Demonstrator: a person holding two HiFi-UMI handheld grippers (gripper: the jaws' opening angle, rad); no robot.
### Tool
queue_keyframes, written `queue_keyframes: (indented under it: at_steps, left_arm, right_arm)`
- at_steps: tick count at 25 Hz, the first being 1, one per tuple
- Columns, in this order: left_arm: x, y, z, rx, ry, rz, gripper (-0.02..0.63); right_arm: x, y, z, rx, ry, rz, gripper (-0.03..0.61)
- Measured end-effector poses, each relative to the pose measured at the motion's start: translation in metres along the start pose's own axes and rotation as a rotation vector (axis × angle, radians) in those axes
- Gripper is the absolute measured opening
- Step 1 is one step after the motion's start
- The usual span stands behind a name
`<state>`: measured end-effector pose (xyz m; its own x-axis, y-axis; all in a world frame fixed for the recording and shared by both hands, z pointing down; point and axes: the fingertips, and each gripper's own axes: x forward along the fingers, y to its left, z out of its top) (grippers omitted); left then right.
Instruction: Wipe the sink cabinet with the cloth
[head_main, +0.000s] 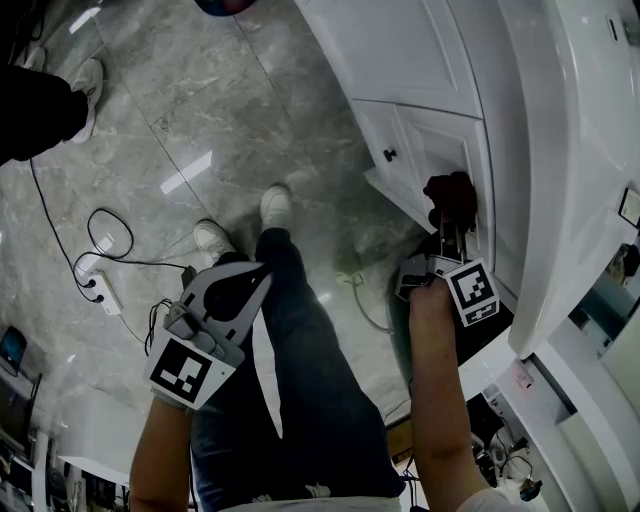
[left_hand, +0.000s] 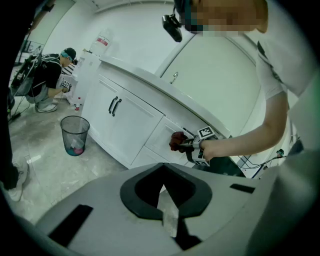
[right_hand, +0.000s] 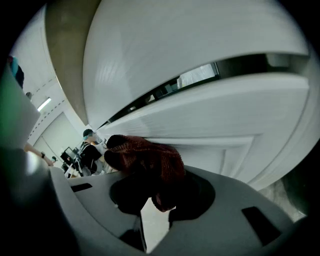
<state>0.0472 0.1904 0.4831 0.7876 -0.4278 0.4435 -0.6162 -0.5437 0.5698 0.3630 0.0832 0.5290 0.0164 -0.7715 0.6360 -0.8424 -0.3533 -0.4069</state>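
Observation:
A dark red cloth is pressed against the white sink cabinet, on a door panel just under the counter edge. My right gripper is shut on the cloth, with its marker cube close to the cabinet front. In the right gripper view the bunched cloth sits in the right gripper and touches the panel. My left gripper hangs low over the floor to the left, jaws together and holding nothing. The left gripper looks toward the cabinet, the cloth and the right gripper.
A mesh waste bin stands on the marble floor by the cabinet's far end, beside a crouching person. A power strip and a green cable lie on the floor. My legs stand between the grippers. A black knob sticks out.

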Motion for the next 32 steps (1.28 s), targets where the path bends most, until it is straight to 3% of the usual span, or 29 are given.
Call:
queue_keyframes:
  at_steps: [3,8,12,16,19,27,32]
  left_arm:
    - [-0.001,-0.001,-0.004,-0.009,-0.003,0.005,0.011]
    - [-0.002,-0.005,-0.008,-0.002,-0.006,0.002,0.011]
    - [-0.003,-0.005,-0.006,-0.001,-0.012,0.002,0.011]
    - [-0.005,-0.003,-0.005,0.003,-0.010,0.007,0.011]
    - [-0.007,-0.005,-0.006,0.015,-0.004,0.000,0.011]
    - [-0.013,-0.005,-0.011,0.016,-0.010,0.000,0.011]
    - [-0.019,-0.011,-0.009,0.037,-0.010,-0.014,0.011]
  right_arm:
    - [-0.009,0.000,-0.012,0.011,0.039,-0.022,0.101]
    - [-0.010,0.011,-0.048,-0.086,0.183,0.023,0.101]
    - [0.006,0.006,-0.065,-0.063,0.244,0.005,0.101]
    - [0.016,-0.011,-0.048,0.012,0.175,-0.061,0.101]
    - [0.014,-0.018,-0.032,0.052,0.120,-0.062,0.101]
    - [-0.008,-0.013,-0.007,-0.010,-0.009,-0.046,0.101]
    - [-0.027,0.023,-0.009,-0.095,-0.033,0.058,0.101]
